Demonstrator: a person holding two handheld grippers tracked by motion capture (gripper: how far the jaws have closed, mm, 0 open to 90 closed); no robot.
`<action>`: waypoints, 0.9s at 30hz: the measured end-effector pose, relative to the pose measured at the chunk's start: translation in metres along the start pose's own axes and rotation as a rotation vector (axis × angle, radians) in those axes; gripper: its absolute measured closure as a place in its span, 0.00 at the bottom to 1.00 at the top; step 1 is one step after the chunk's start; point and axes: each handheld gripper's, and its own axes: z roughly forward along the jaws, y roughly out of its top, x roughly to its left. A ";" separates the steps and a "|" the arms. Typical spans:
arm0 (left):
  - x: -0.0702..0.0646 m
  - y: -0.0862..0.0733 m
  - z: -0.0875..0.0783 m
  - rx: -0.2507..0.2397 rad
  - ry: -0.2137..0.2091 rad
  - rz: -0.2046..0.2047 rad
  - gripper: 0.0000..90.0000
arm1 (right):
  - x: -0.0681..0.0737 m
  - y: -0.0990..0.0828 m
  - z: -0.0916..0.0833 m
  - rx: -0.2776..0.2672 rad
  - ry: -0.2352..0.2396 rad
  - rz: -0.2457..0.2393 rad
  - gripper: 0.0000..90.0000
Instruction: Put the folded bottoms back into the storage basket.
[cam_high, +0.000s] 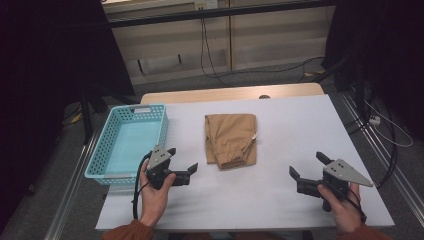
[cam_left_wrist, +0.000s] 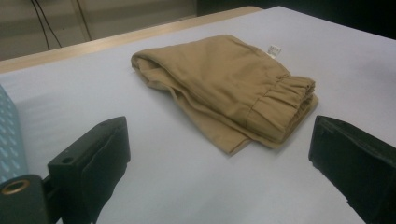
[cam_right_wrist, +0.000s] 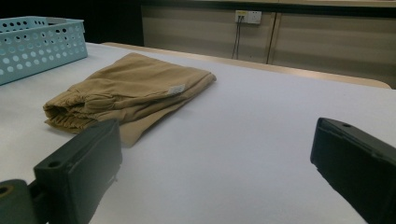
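Note:
A folded tan pair of shorts lies on the white table near its middle, its elastic waistband toward me and a small white label on its right edge. The same shorts lie ahead of my left jaws, and the shorts lie ahead and left of my right jaws. My left gripper is open just left of the shorts' near corner, holding nothing. At the table's near right my right gripper is open and holds nothing.
A light blue perforated basket with nothing in it stands at the table's left edge, close beside my left hand. Its wall shows far left in the right gripper view. Cables and a wall socket lie beyond the table's far wooden edge.

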 end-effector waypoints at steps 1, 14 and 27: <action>0.000 0.001 0.001 0.000 -0.005 0.000 0.06 | 0.000 0.000 0.000 0.000 0.000 0.000 0.02; 0.002 0.018 0.014 -0.004 -0.001 -0.003 0.06 | 0.000 0.000 0.001 0.001 0.005 -0.003 0.02; 0.000 0.035 0.034 0.020 -0.018 0.006 0.07 | 0.000 0.000 0.000 -0.001 0.006 -0.005 0.02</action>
